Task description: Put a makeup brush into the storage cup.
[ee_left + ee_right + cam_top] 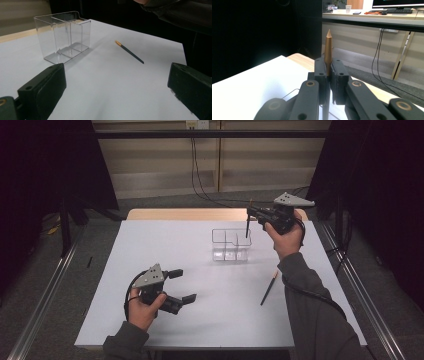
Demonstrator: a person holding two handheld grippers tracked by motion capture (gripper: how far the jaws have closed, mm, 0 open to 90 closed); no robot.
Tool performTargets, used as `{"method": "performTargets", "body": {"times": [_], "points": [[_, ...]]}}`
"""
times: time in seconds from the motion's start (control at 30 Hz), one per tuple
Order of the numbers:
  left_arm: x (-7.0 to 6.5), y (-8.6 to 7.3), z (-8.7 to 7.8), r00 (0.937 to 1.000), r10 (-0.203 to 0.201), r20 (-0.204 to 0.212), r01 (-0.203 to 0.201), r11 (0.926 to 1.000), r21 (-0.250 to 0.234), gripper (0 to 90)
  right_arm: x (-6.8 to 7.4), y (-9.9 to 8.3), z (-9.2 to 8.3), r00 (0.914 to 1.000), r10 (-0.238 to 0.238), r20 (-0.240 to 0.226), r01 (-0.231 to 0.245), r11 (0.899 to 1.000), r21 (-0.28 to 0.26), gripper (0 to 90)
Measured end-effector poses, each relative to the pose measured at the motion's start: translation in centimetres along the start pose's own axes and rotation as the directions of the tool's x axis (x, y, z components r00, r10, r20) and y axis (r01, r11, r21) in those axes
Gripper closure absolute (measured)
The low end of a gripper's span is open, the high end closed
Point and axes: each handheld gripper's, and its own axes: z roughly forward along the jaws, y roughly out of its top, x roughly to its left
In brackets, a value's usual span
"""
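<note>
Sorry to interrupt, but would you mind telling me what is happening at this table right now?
A person is working with a claw in each hand. The right claw is shut on a dark pencil, held upright with its tip up, over the clear plastic organizer on the white table. It has not been let go yet. A second pencil lies flat on the table nearer the person. The left claw hovers open and empty, apart from both.

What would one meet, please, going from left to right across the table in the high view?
Left claw → clear acrylic organizer → pencil lying on the table → right claw, shut on a second, upright pencil.
</note>
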Motion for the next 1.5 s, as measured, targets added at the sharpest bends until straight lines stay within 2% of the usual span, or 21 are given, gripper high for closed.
{"method": "performTargets", "body": {"times": [0.4,1.0,1.5], "points": [[0.0,0.0,0.0,1.0000,0.002,0.003,-0.002,1.0000,0.004,1.8,-0.2,-1.5,-0.3,1.0000,0.001,-0.001,-0.001,1.000,0.021,85.3],[-0.1,-0.1,0.2,1.0000,0.000,0.002,0.000,1.0000,0.003,2.0,-0.3,-2.6,-0.6,1.0000,-0.001,0.002,0.001,0.998,0.060,85.2],[0.0,-0.1,0.2,1.0000,0.003,0.001,-0.003,1.0000,0.005,2.1,-0.4,-3.4,-0.6,0.9999,0.012,0.002,-0.013,0.997,0.070,85.2]]}}
